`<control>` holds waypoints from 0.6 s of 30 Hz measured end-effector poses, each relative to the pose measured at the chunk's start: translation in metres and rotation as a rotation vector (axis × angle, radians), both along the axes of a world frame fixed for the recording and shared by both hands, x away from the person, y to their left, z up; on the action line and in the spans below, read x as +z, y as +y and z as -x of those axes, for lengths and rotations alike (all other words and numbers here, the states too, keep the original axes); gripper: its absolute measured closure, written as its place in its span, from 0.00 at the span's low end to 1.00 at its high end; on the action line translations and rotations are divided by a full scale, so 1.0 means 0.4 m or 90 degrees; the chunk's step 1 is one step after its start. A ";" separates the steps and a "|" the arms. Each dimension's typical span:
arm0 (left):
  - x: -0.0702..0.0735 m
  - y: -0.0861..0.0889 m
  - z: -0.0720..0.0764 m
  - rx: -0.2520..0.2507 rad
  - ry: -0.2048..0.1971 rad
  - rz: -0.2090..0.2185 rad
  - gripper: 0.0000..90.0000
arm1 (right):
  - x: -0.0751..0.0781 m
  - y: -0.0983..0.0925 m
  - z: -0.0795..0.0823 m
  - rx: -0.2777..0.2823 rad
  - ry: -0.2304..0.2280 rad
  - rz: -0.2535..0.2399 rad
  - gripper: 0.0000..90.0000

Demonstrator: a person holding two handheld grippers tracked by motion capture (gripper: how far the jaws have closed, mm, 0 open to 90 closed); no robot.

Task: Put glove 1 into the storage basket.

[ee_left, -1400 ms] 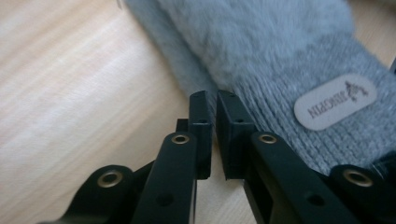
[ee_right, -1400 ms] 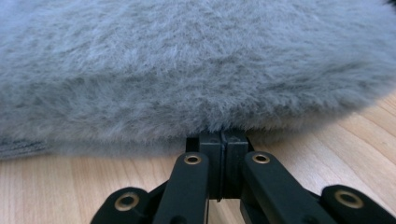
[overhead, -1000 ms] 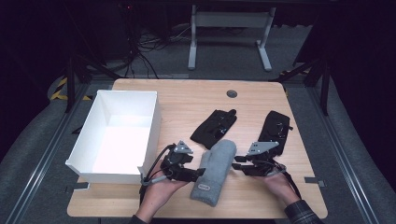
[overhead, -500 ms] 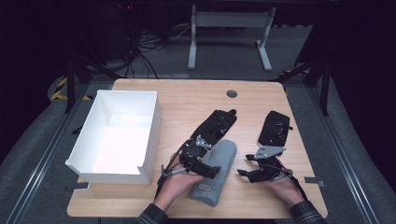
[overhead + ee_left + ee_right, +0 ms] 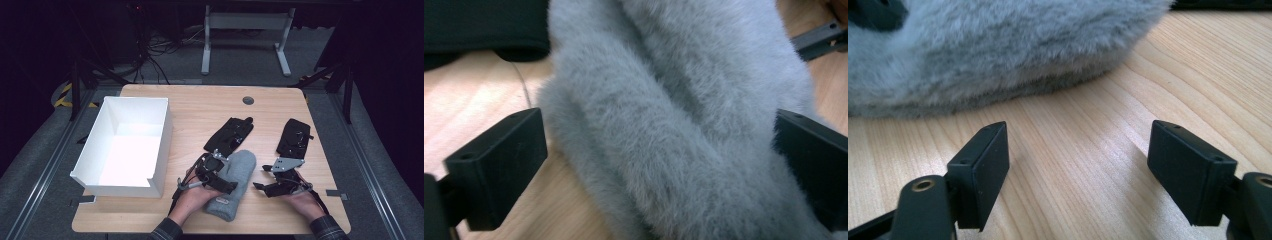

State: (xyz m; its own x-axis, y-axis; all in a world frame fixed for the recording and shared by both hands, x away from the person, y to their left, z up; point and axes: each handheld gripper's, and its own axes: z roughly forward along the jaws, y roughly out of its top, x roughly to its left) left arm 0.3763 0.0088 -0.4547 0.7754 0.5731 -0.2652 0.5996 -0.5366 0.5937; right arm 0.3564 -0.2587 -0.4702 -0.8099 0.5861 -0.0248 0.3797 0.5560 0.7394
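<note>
A grey furry mitten (image 5: 239, 170) lies lengthwise near the table's front edge. My left gripper (image 5: 227, 176) reaches over it from the left. In the left gripper view the mitten (image 5: 674, 125) sits between the wide jaws of the left gripper (image 5: 654, 165); they have just been opening, and the left pad stands clear of the fur. My right gripper (image 5: 260, 178) rests just right of the mitten. Its jaws have just been opening too. In the right gripper view, the right gripper (image 5: 1078, 170) has bare wood between its jaws, and the mitten (image 5: 998, 50) lies ahead of them.
A white open box (image 5: 162, 145) stands at the left of the wooden table (image 5: 200, 105). Two black gloves lie behind the mitten, one in the middle (image 5: 230, 134) and one to the right (image 5: 295, 136). A round cable hole (image 5: 247, 100) sits near the far edge.
My left gripper moved right from beside the mitten to over it and spread its jaws. My right gripper let go of the mitten's right edge and opened.
</note>
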 end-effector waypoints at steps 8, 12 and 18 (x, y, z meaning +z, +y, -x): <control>-0.004 0.007 -0.003 -0.037 0.029 0.034 0.33 | 0.000 0.000 0.000 0.002 0.000 0.001 0.27; -0.008 0.012 -0.008 -0.053 0.057 0.055 0.52 | 0.000 0.001 0.000 0.003 -0.002 0.003 0.26; -0.007 0.019 -0.013 -0.053 0.078 0.066 0.69 | -0.001 0.002 0.000 0.005 -0.001 0.006 0.23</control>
State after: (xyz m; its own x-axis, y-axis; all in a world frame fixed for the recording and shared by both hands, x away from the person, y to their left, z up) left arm 0.3817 0.0164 -0.4574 0.7773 0.4725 -0.4154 0.6269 -0.5271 0.5737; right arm 0.3562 -0.2579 -0.4705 -0.8143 0.5795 -0.0317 0.3741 0.5659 0.7348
